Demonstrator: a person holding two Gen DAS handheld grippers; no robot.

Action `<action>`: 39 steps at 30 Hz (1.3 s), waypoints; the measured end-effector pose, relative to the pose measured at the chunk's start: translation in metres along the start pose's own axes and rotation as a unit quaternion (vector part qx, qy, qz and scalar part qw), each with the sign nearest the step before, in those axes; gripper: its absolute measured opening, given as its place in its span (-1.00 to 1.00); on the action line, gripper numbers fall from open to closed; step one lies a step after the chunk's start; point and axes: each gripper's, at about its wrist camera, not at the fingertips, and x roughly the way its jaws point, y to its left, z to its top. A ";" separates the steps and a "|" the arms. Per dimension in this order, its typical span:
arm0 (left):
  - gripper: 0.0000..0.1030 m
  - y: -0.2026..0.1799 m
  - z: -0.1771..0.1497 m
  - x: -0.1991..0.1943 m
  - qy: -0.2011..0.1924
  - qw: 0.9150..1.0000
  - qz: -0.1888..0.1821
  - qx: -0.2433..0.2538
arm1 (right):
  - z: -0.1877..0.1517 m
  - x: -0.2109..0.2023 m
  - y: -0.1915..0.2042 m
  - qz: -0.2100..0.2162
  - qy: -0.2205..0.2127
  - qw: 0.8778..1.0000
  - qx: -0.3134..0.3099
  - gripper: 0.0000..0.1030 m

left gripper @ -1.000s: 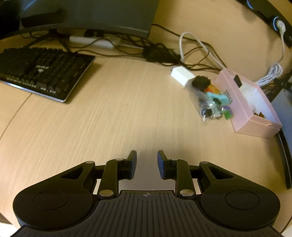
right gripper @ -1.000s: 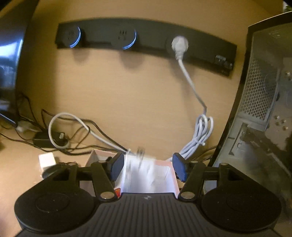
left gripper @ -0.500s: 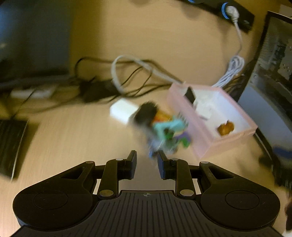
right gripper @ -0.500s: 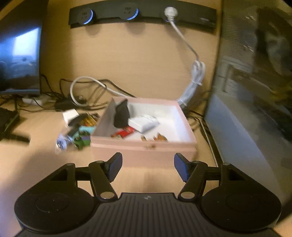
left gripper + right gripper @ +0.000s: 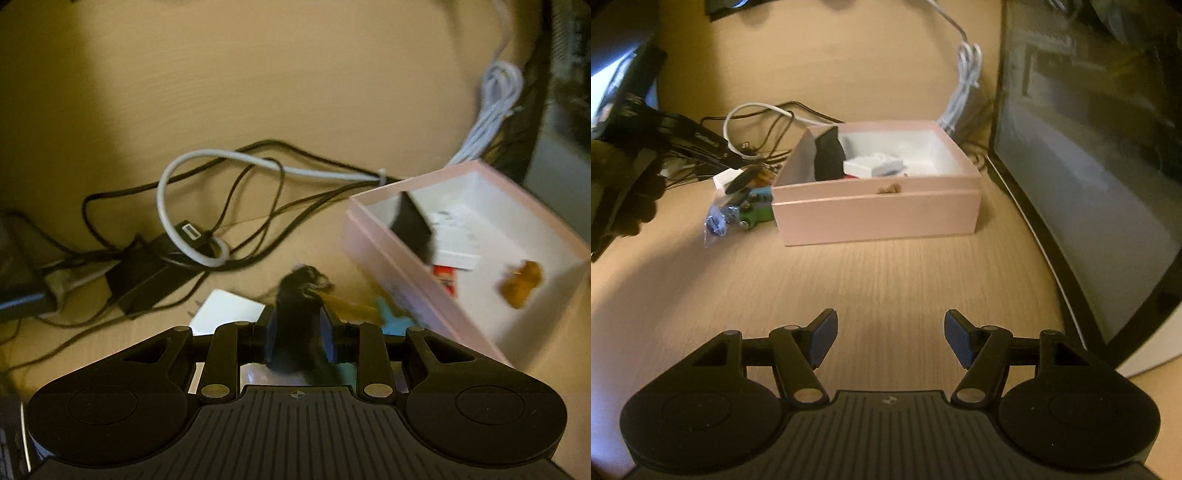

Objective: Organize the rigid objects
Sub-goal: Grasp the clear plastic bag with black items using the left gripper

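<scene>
Sitting open, pink box (image 5: 879, 214) white inside, small items within

Your desk (image 5: 886, 273) pale matt wood grain, pink box (image 5: 879, 214) smooth matt card at twelve o'clock, clear plastic bag (image 5: 716, 221) glossy at ten o'clock, grippers' black matt plastic.

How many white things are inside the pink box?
1 that I can make out: a flat white block in the middle of the pink box, next to a black thing. More may hide under it.
</scene>
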 end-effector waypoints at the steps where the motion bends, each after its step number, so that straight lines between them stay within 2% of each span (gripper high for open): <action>1: -0.41 0.001 0.001 0.007 0.003 1.000 0.004 -0.002 | 0.000 0.001 -0.002 0.001 0.003 1.000 0.006 0.26; 4: -0.24 0.002 -0.001 0.022 -0.012 1.000 -0.001 0.001 | -0.004 0.001 -0.009 0.007 0.004 1.000 0.019 0.26; 8: -0.29 0.000 -0.007 0.022 -0.025 1.000 0.008 0.006 | -0.004 0.007 -0.019 0.026 -0.001 0.999 0.031 0.26; 9: -0.33 0.000 -0.009 0.019 -0.020 1.000 0.003 0.013 | -0.002 0.011 -0.019 0.028 0.001 0.999 0.029 0.26; 11: -0.60 0.002 -0.012 0.015 -0.004 1.000 -0.010 0.022 | 0.003 0.019 -0.016 0.025 0.004 1.000 0.019 0.26; 12: -0.72 0.006 -0.016 0.011 0.004 1.000 -0.011 0.012 | 0.006 0.021 -0.013 0.021 0.002 1.000 0.011 0.26; 16: -0.78 0.025 -0.042 -0.013 0.018 0.999 -0.023 -0.035 | 0.019 0.017 -0.003 0.025 -0.020 0.999 -0.001 0.26; 22: -0.78 0.037 -0.102 -0.070 0.038 0.997 -0.041 -0.061 | 0.022 0.016 0.014 0.026 -0.016 0.999 -0.031 0.26; 25: -0.77 0.039 -0.119 -0.080 0.052 0.994 -0.041 -0.091 | 0.019 0.015 0.021 0.039 -0.008 0.998 -0.047 0.26; 29: -0.73 0.039 -0.117 -0.078 0.052 0.992 -0.032 -0.114 | 0.019 0.019 0.030 0.038 -0.002 0.997 -0.061 0.26; 34: -0.68 0.014 -0.100 -0.072 0.053 0.993 -0.046 -0.100 | 0.025 0.020 0.041 0.044 -0.013 0.996 -0.079 0.27; 39: -0.68 0.000 -0.082 -0.092 0.021 0.991 -0.073 -0.111 | 0.018 0.038 0.037 0.033 0.011 0.997 -0.072 0.31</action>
